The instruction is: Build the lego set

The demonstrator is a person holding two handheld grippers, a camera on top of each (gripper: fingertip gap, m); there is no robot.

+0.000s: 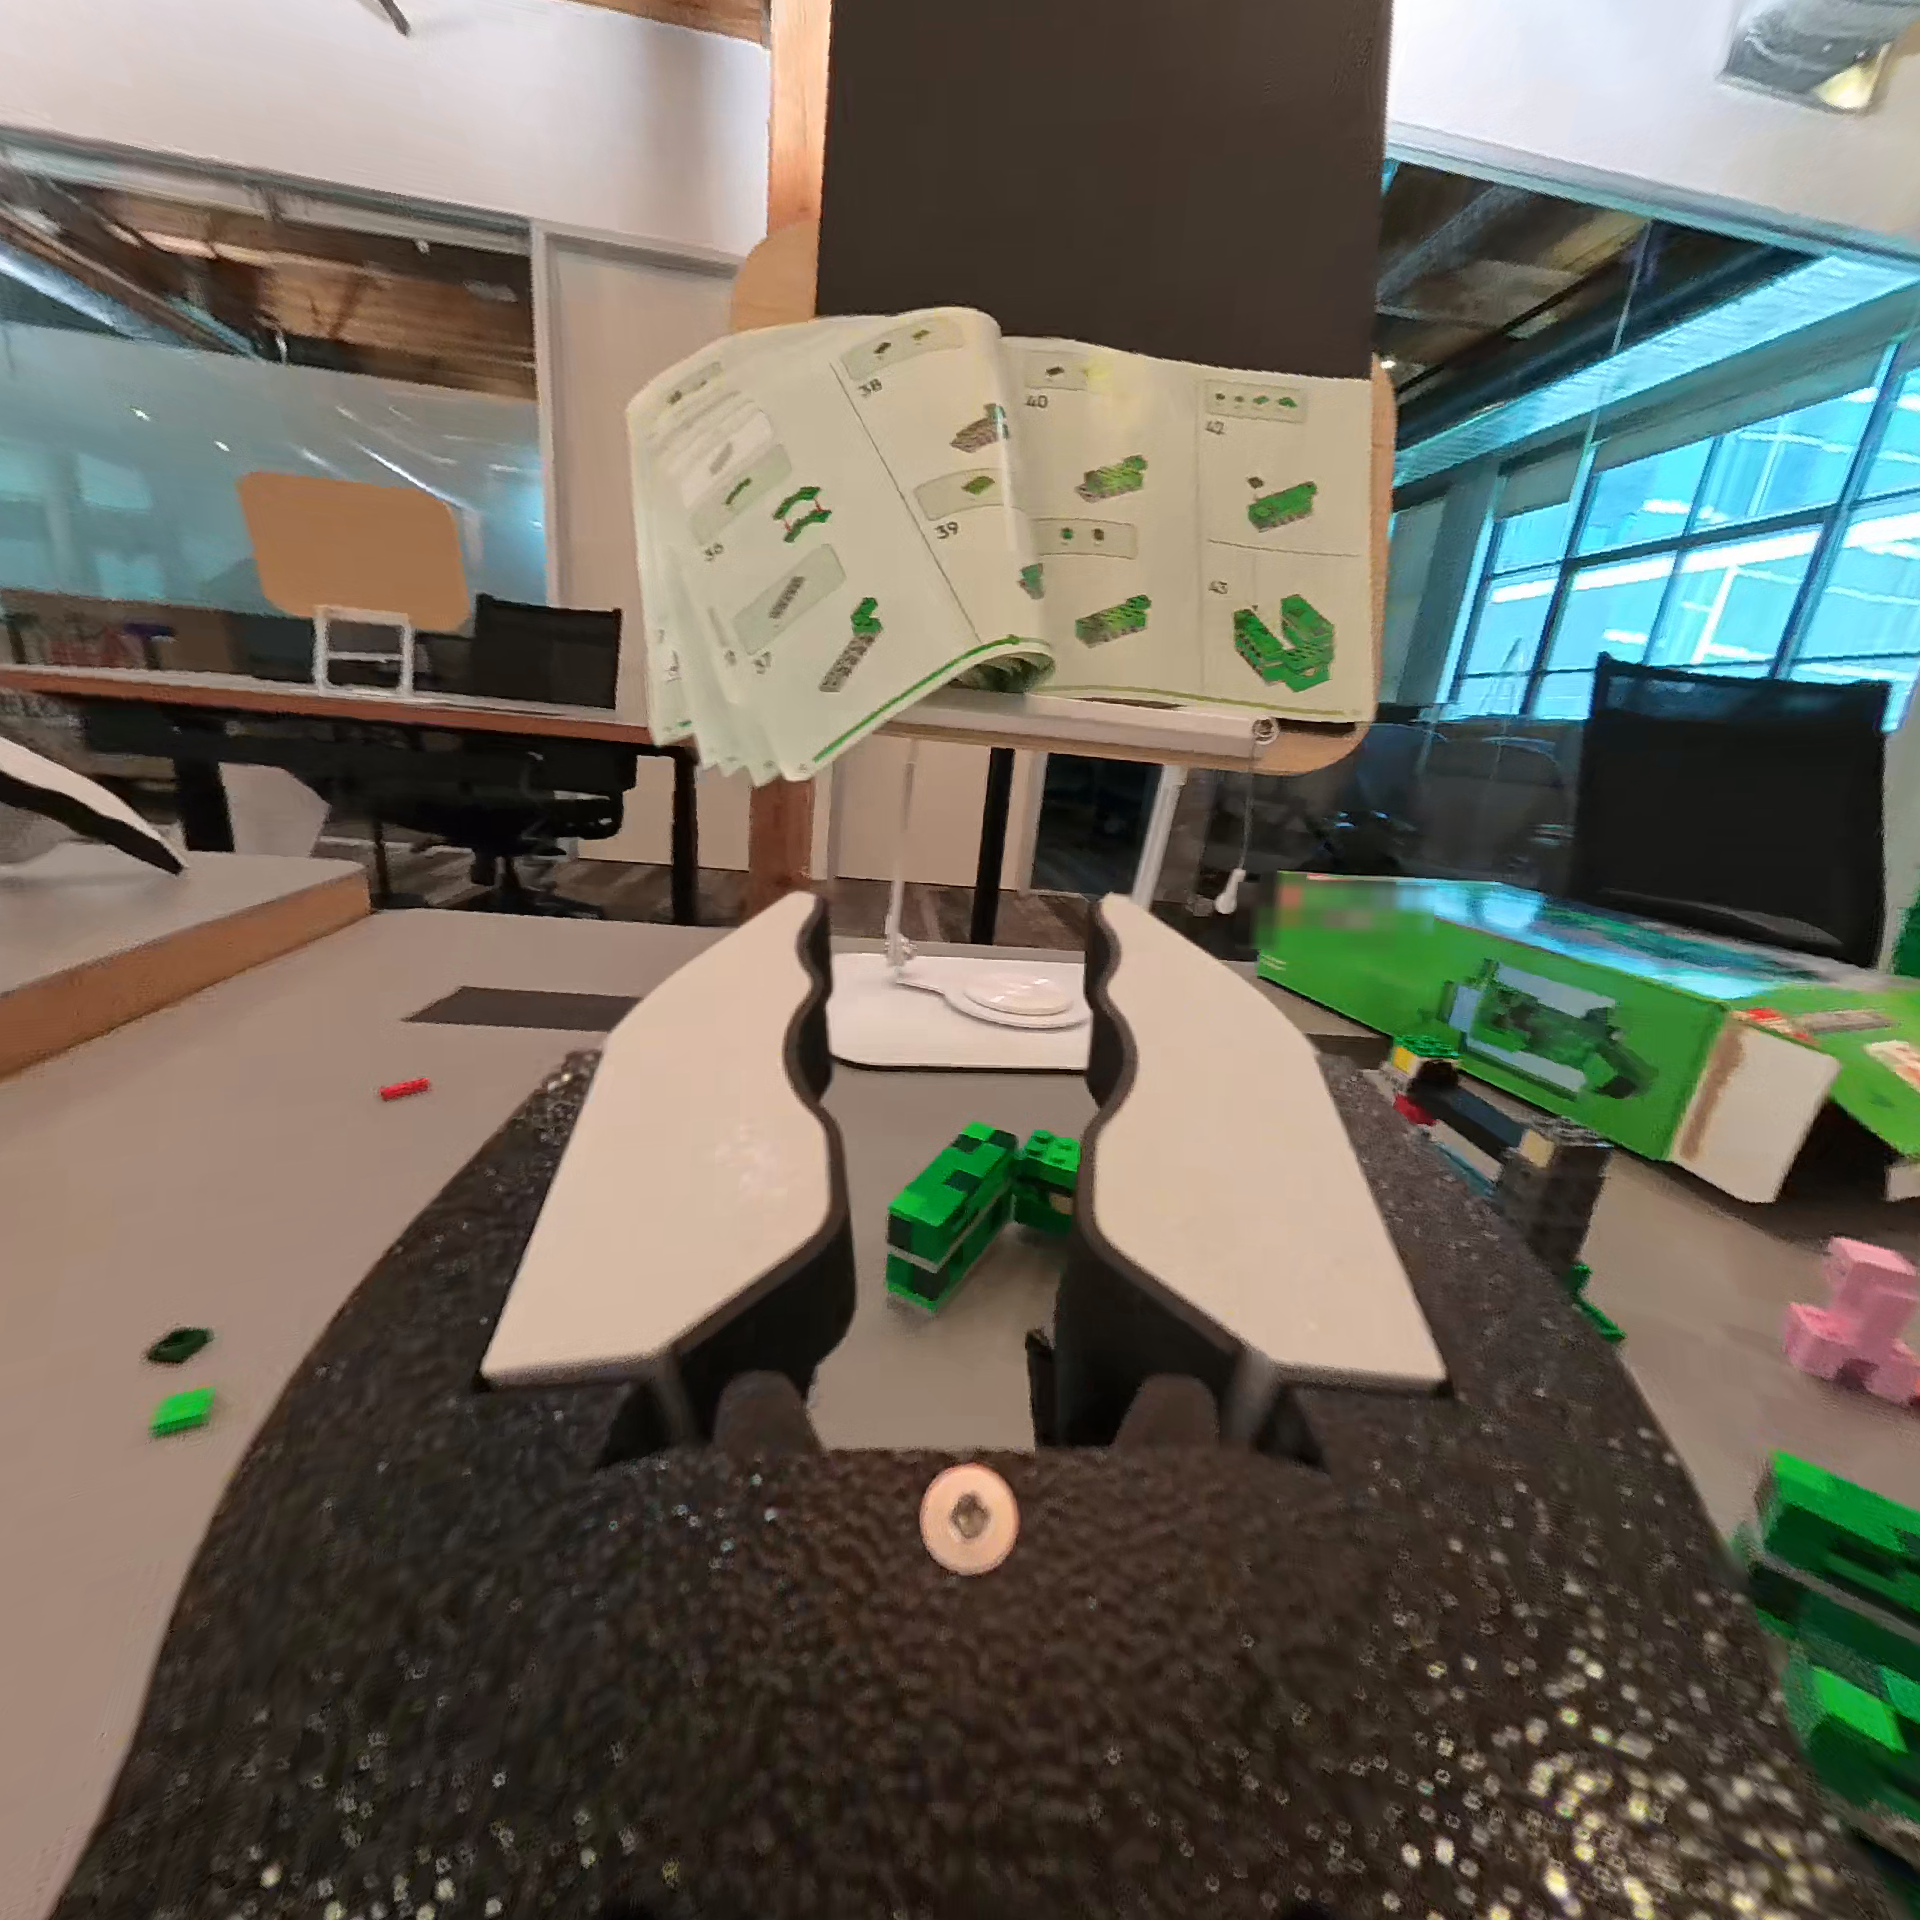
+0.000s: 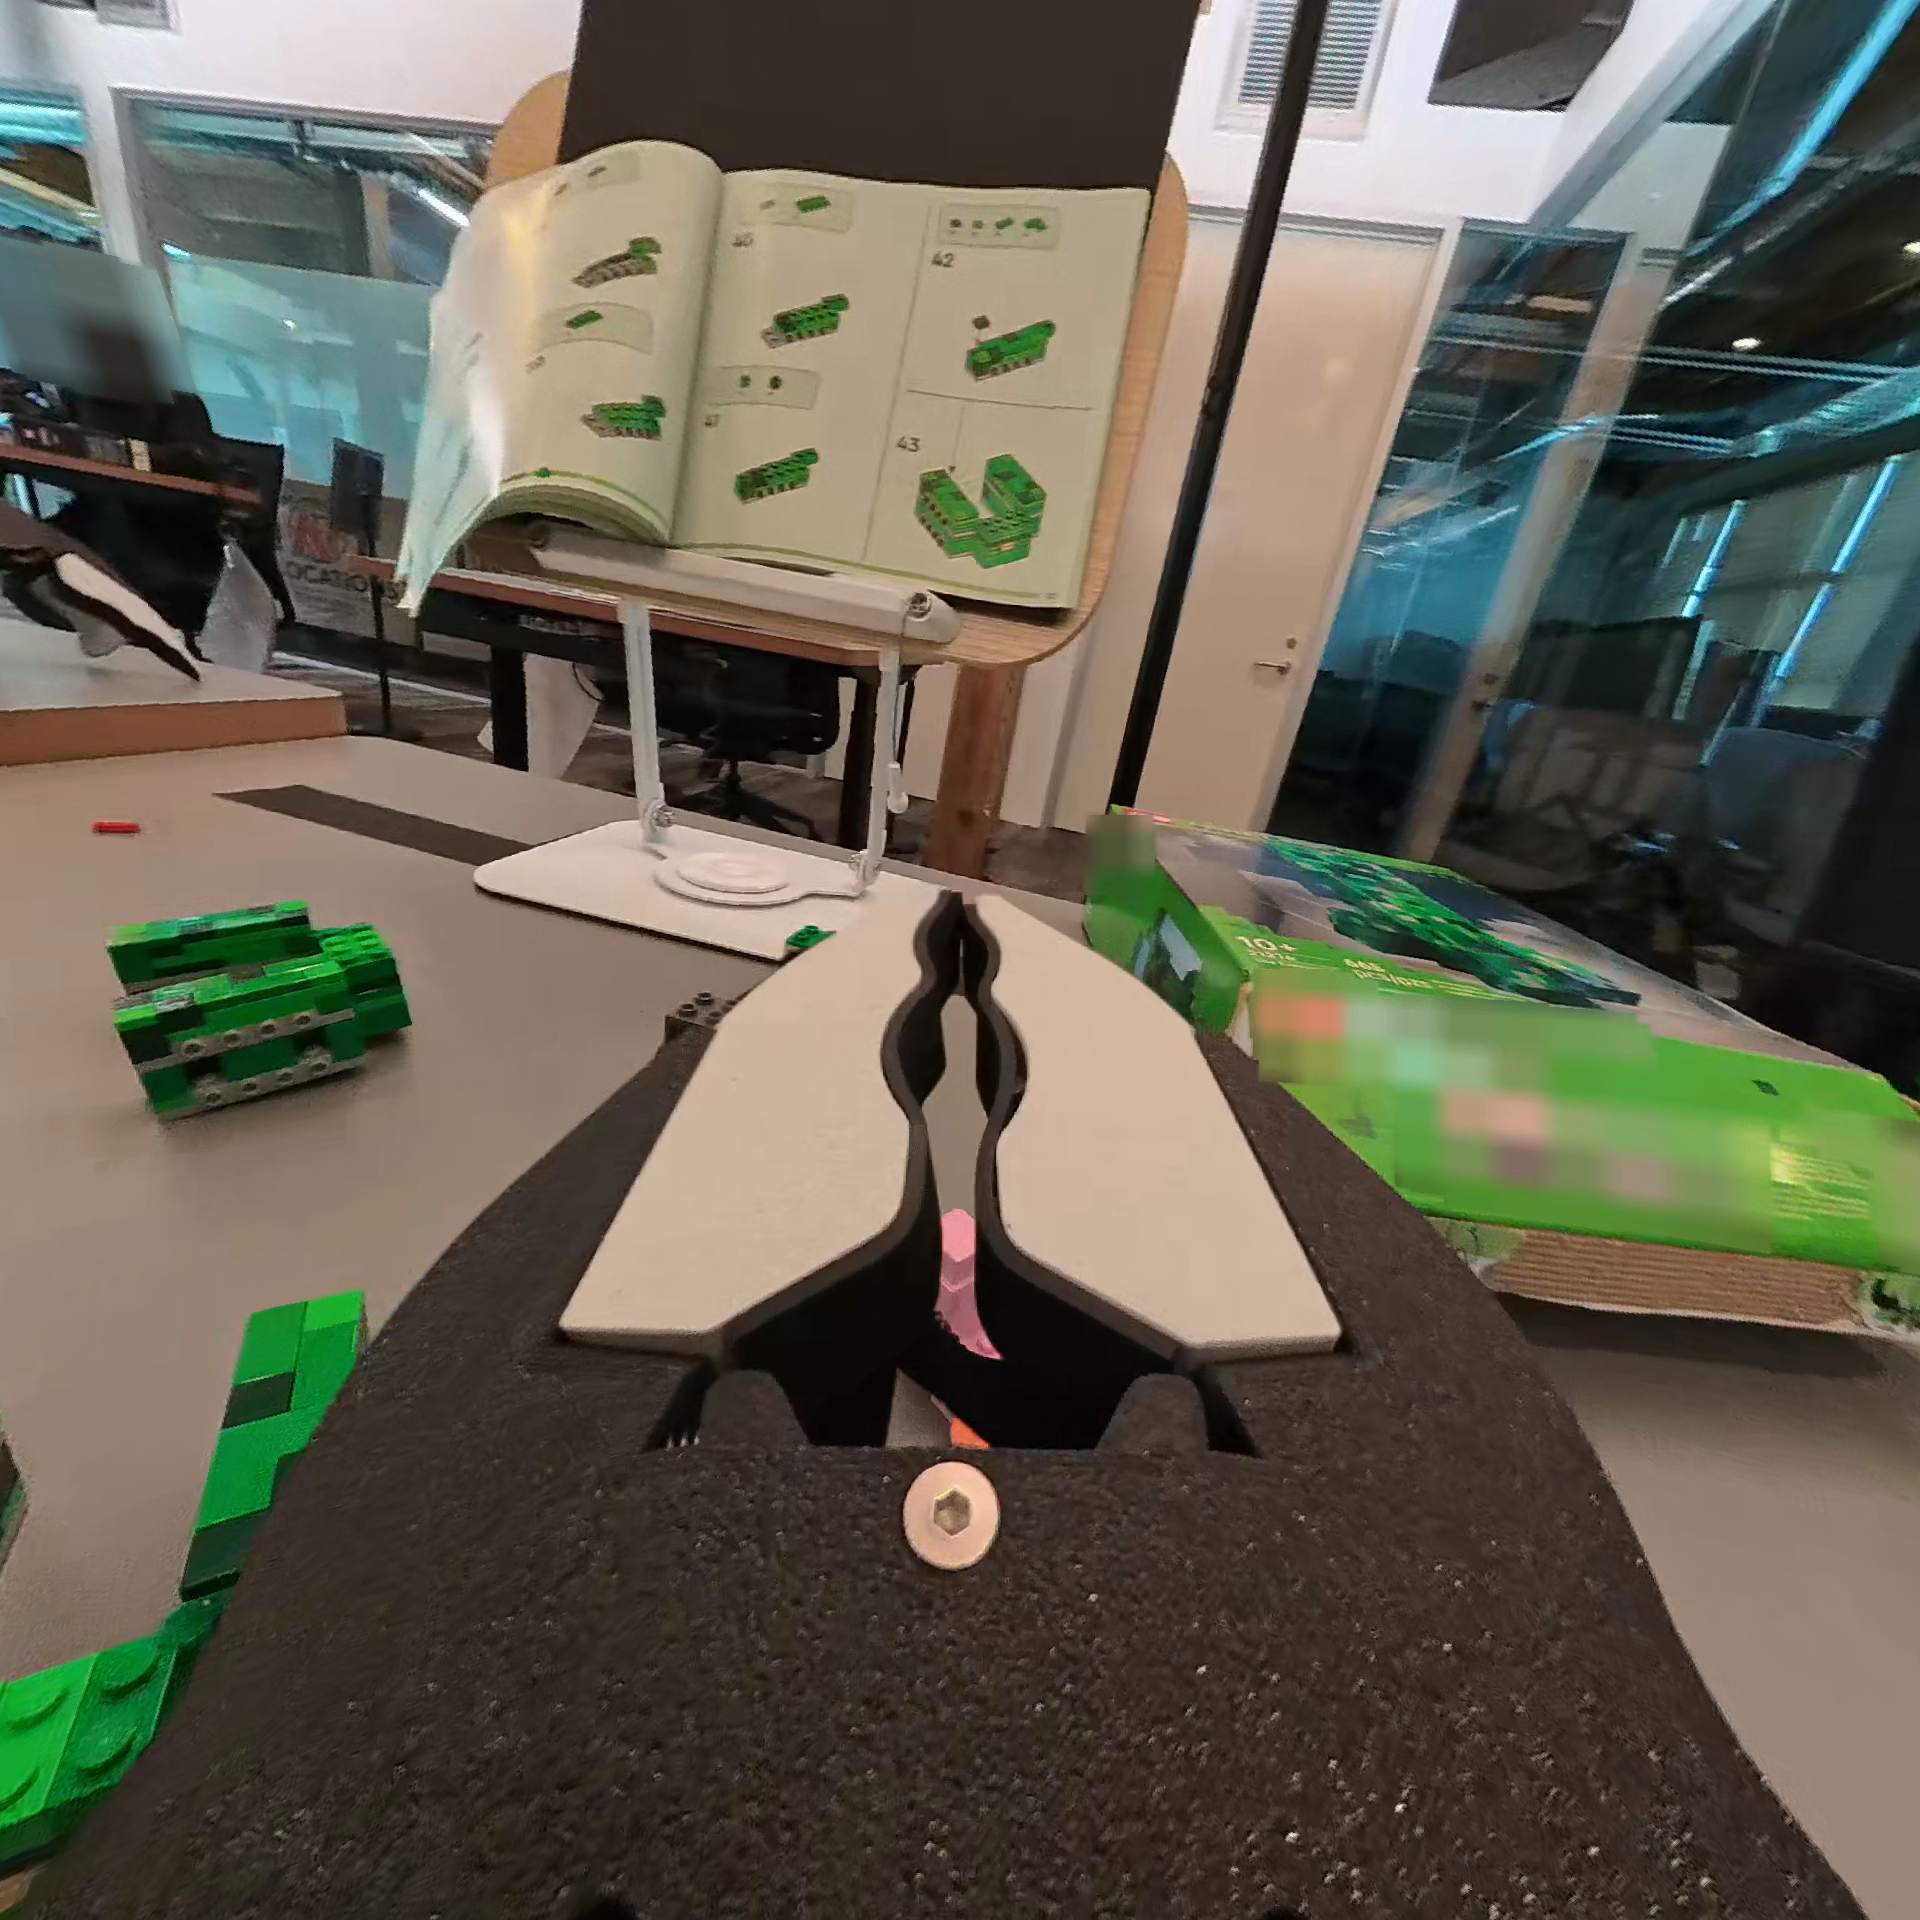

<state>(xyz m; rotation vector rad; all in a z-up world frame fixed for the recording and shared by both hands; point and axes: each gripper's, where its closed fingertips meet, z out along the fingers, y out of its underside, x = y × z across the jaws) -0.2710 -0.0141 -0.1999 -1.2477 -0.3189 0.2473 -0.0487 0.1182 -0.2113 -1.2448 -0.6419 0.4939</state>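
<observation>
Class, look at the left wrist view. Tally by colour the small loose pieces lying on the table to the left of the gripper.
Red piece: 1
Dark green piece: 1
Bright green piece: 1
Total: 3

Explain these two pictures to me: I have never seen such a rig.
A person holds a pair of tongs in each hand, each with a camera looking along its fingers. The left view shows the left tongs open above a green build on the table. The right view shows the right tongs shut, seemingly holding nothing; something pink shows below the gap. Also there: a manual on a stand, the box, a pink figure and loose bricks.
</observation>
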